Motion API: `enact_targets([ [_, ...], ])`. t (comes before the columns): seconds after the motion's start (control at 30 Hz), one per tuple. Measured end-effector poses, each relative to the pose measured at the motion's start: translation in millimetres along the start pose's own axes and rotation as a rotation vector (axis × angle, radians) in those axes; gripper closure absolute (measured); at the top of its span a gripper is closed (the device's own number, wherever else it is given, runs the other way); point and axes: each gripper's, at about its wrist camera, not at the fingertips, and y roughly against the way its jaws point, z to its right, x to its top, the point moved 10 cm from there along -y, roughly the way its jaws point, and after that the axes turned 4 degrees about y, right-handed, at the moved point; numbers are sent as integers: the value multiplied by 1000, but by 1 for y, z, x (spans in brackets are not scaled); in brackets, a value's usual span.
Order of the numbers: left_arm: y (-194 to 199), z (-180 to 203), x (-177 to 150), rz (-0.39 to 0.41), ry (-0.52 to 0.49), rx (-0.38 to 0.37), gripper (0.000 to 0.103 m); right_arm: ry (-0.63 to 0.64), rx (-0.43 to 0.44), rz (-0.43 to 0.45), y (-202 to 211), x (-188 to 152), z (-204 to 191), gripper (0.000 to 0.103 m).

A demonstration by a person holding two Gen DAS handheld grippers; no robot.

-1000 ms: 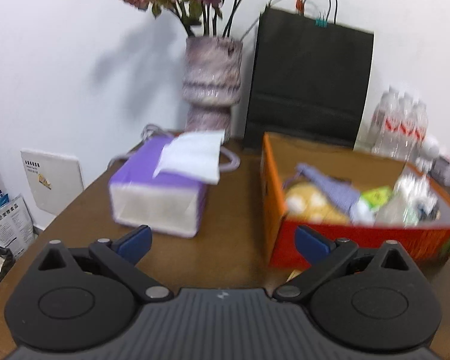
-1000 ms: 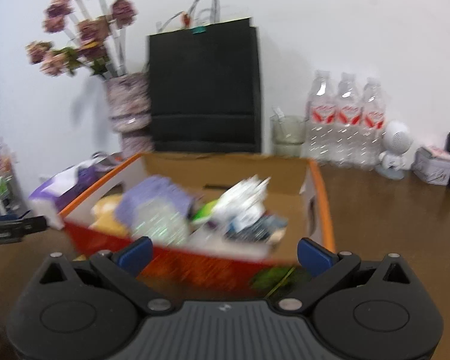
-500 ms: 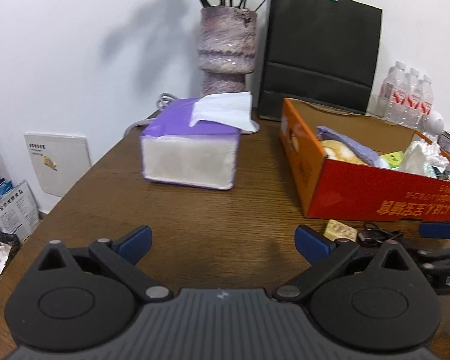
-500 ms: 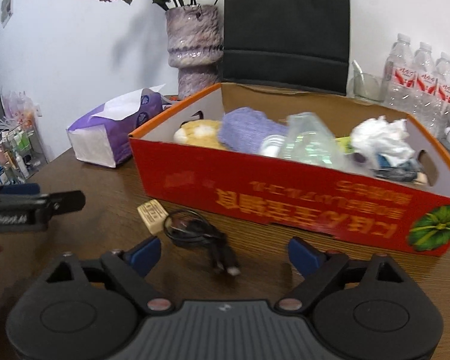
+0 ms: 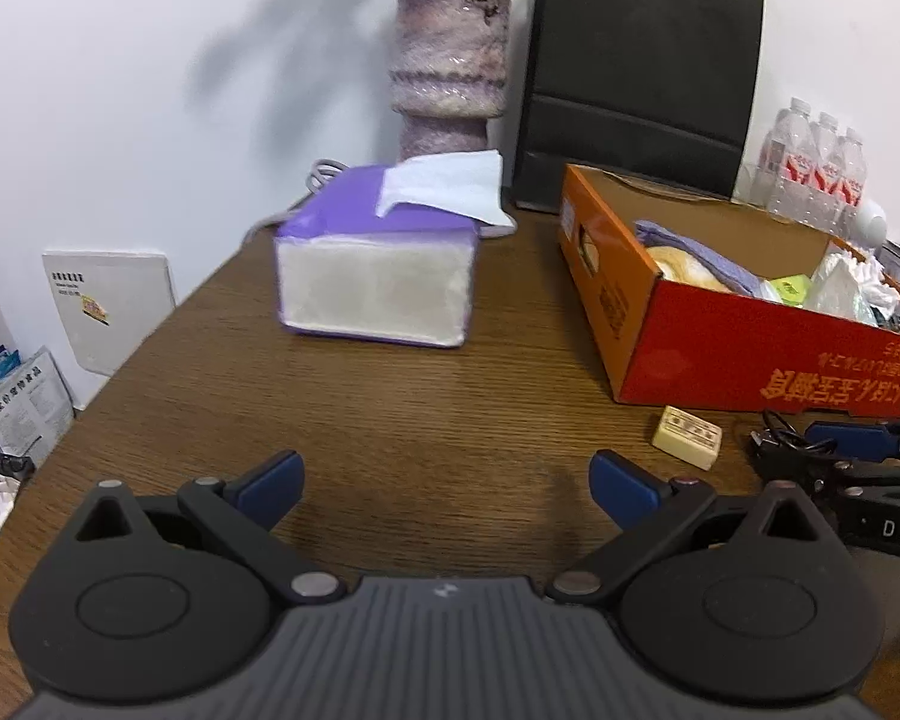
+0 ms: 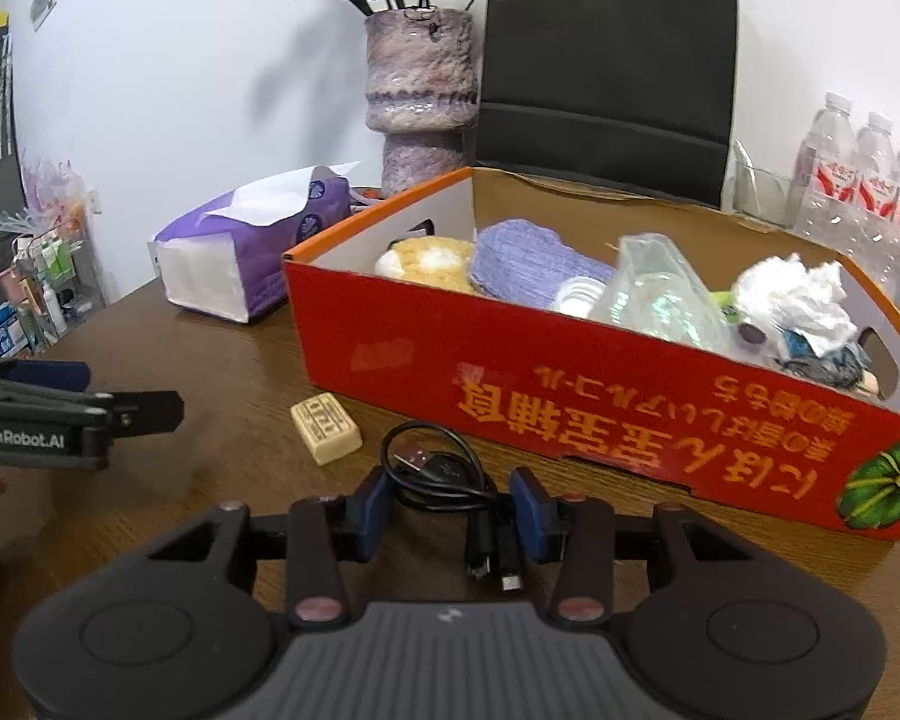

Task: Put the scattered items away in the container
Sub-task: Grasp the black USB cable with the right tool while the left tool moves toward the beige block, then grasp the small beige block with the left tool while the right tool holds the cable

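Note:
A black USB cable (image 6: 438, 471) lies coiled on the brown table in front of the orange-red cardboard box (image 6: 570, 396). My right gripper (image 6: 450, 498) straddles the coil and its jaws are closing, the blue pads close on either side of it. A small beige block (image 6: 326, 429) lies just left of the cable. The box holds a purple cloth, a yellow plush, plastic wrap and crumpled tissue. My left gripper (image 5: 444, 480) stands open over bare wood, left of the block (image 5: 687, 437) and the cable (image 5: 780, 441), with nothing between its fingers.
A purple tissue pack (image 5: 372, 276) sits left of the box (image 5: 720, 360). Behind stand a marbled vase (image 5: 447, 66), a black paper bag (image 5: 636, 72) and water bottles (image 5: 816, 168). The table's left edge drops to floor clutter.
My right gripper came down from above the box to the table in front of it, and its jaws narrowed around the cable. My left gripper sank a little toward the table.

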Motion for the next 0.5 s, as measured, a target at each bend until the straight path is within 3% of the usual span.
enact_targets([
  [0.3, -6, 63, -3, 18, -114, -77, 0, -51, -47, -4, 14, -11, 38, 61],
  [0.5, -16, 95, -2, 33, -209, -47, 0, -81, -71, 17, 28, -16, 65, 61],
])
